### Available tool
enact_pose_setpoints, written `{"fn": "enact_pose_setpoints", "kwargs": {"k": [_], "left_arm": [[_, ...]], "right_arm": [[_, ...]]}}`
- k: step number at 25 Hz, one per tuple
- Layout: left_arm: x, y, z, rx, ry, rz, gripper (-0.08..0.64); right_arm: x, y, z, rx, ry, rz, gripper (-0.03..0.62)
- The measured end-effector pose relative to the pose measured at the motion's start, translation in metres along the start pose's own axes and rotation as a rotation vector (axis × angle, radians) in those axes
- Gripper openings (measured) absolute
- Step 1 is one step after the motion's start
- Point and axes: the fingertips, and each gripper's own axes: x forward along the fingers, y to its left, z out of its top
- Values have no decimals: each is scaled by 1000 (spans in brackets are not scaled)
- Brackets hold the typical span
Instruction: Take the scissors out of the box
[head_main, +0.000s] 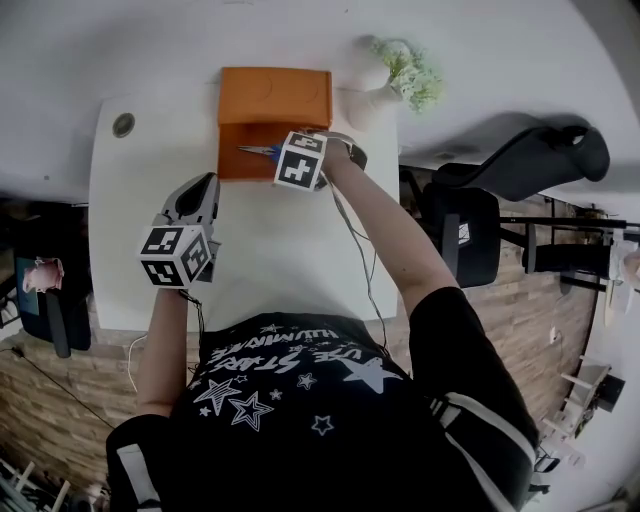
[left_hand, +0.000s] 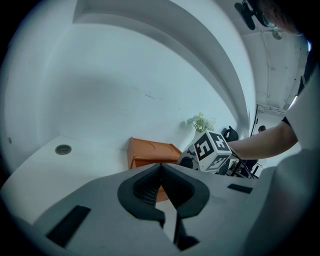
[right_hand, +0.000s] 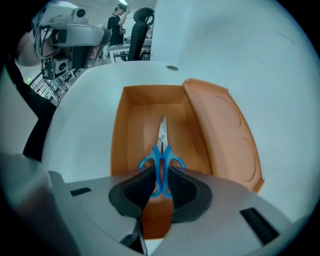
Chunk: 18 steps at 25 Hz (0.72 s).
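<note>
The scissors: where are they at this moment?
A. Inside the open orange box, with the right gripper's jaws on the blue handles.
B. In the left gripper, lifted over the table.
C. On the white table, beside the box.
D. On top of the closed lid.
A: the right gripper view shows the scissors lying in the orange box, with the right gripper closed on their blue handles.

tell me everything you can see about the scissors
The scissors are small, with blue plastic-looking loop handles and slim silver metal blades, closed. They seem to lie flat on the floor of the open orange box, blades pointing away from the right claw, whose pads grip the handles from both sides. Nothing else touches them.
</note>
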Motion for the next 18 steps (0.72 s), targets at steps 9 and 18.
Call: {"fn": "enact_pose_setpoints", "kwargs": {"k": [9, 18], "left_arm": [[-18, -15, 8, 27, -32, 4, 17], [-58, -33, 14, 56, -79, 48, 17]], "right_arm": [[-42, 5, 3, 10, -79, -67, 101], [-100, 15, 1, 96, -227, -159, 101]]}}
